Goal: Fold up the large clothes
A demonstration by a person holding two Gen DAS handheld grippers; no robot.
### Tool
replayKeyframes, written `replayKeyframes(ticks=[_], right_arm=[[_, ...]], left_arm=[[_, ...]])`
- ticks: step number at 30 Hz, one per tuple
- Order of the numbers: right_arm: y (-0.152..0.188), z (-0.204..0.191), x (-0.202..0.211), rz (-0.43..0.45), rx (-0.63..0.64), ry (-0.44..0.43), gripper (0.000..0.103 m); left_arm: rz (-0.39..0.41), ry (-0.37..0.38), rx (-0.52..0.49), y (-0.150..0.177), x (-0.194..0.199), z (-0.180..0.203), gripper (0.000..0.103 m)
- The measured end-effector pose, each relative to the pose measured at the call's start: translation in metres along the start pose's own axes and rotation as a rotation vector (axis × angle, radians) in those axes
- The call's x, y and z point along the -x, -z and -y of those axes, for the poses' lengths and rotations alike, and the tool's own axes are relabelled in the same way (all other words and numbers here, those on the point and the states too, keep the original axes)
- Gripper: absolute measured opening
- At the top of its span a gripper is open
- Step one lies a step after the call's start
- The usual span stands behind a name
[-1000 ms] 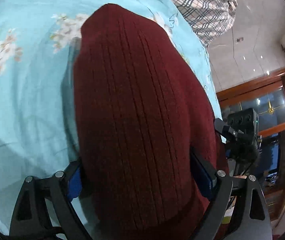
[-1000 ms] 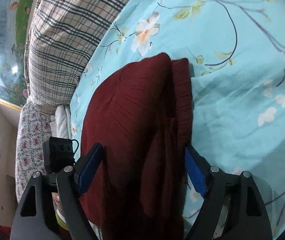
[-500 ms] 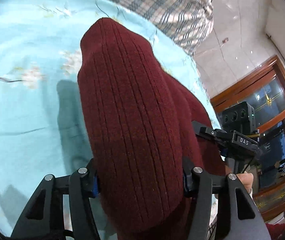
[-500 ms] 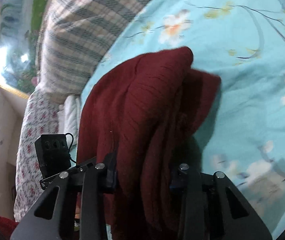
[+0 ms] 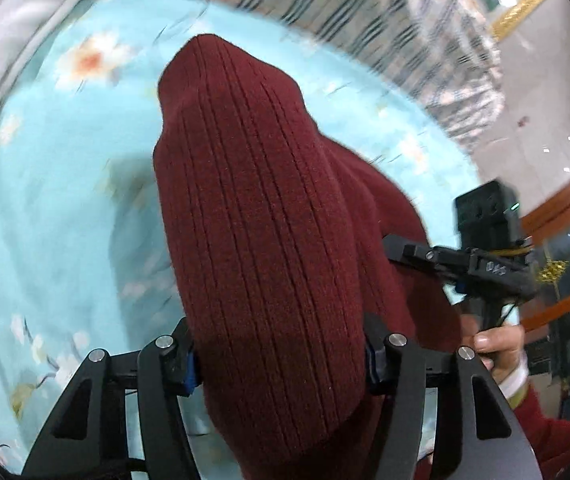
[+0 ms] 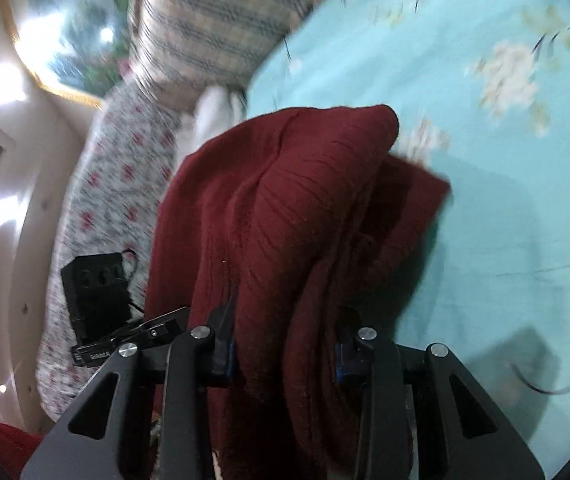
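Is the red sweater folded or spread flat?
Folded: the red sweater hangs bunched in layers, clamped by left gripper and right gripper.

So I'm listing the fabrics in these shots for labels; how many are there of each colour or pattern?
Dark red sweater: 1
Light blue flowered sheet: 1
Checked blanket: 1
Red-and-white flowered cloth: 1
White cloth: 1
Total: 5
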State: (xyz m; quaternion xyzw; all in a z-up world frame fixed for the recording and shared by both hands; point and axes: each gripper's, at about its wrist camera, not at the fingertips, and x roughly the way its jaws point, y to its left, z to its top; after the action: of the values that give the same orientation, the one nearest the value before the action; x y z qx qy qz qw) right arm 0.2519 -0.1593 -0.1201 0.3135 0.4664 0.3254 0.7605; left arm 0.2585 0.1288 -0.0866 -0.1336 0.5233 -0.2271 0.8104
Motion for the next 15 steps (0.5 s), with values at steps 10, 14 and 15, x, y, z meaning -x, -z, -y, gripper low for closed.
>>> replayKeyframes(ticks=[10,14,15], right_arm=[[0.009,-0.003,0.013,0.027,-0.004,0.123,0.058],[0.015,-0.015,0.043,0.114,0.019,0.167,0.059],[0.016,-0.018,0.046,0.13,0.025,0.174,0.059]], left_arm=[[0.077,0.006,0.054,0.021,0.015,-0.019,0.068],[0.205,-0.071,0.028,0.053,0.061,-0.009,0.065],[0.227,-0.087,0.002,0.063,0.074,-0.004,0.065]])
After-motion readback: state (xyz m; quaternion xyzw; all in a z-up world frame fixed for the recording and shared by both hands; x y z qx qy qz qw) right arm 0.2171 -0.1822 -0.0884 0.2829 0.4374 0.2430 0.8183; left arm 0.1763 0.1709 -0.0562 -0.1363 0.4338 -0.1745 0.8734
